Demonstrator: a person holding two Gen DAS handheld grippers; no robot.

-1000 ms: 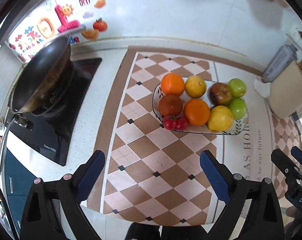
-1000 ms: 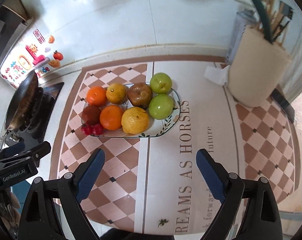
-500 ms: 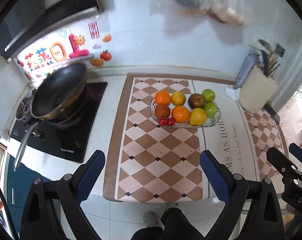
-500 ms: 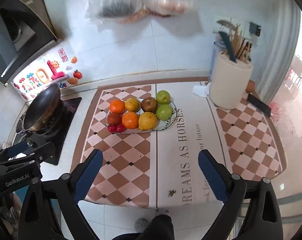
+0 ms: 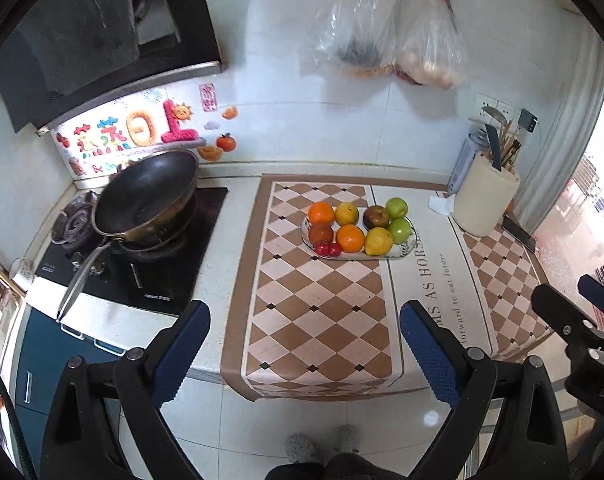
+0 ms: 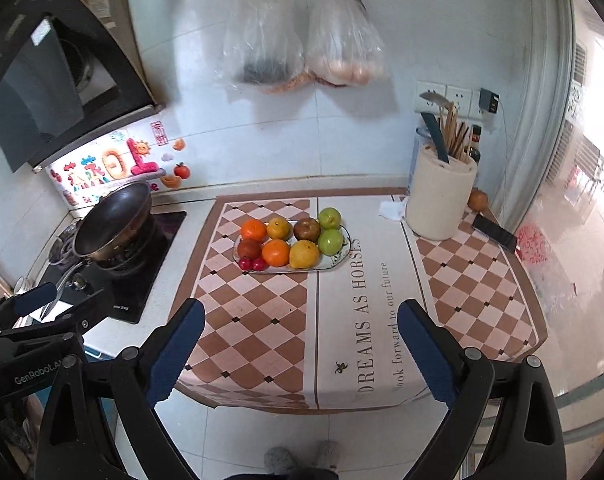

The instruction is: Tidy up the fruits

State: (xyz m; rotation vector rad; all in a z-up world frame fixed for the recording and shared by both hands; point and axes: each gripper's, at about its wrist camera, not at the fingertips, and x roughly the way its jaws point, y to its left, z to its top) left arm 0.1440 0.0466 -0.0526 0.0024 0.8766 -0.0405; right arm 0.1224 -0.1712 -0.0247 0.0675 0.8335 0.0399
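A white oval plate [image 5: 406, 249] [image 6: 339, 258] stands on the checkered mat, mid-counter. It holds two oranges [image 5: 350, 238], two yellow citrus fruits [image 5: 378, 241], two green apples [image 5: 400, 230], dark red fruits [image 5: 321, 234] and small red tomatoes [image 5: 328, 249]. My left gripper [image 5: 306, 352] is open and empty, well back from the counter, above the floor. My right gripper [image 6: 302, 350] is open and empty, also far back from the plate.
A black wok [image 5: 147, 196] sits on the stove at left. A cream utensil holder [image 6: 440, 200] with knives, a phone [image 6: 494, 233] and a tissue [image 6: 390, 211] stand at right. Plastic bags [image 6: 302, 40] and red scissors hang on the wall.
Both grippers have drawn back and up from the counter. The plate of fruit now looks much smaller, and the floor and counter front edge have come into view.
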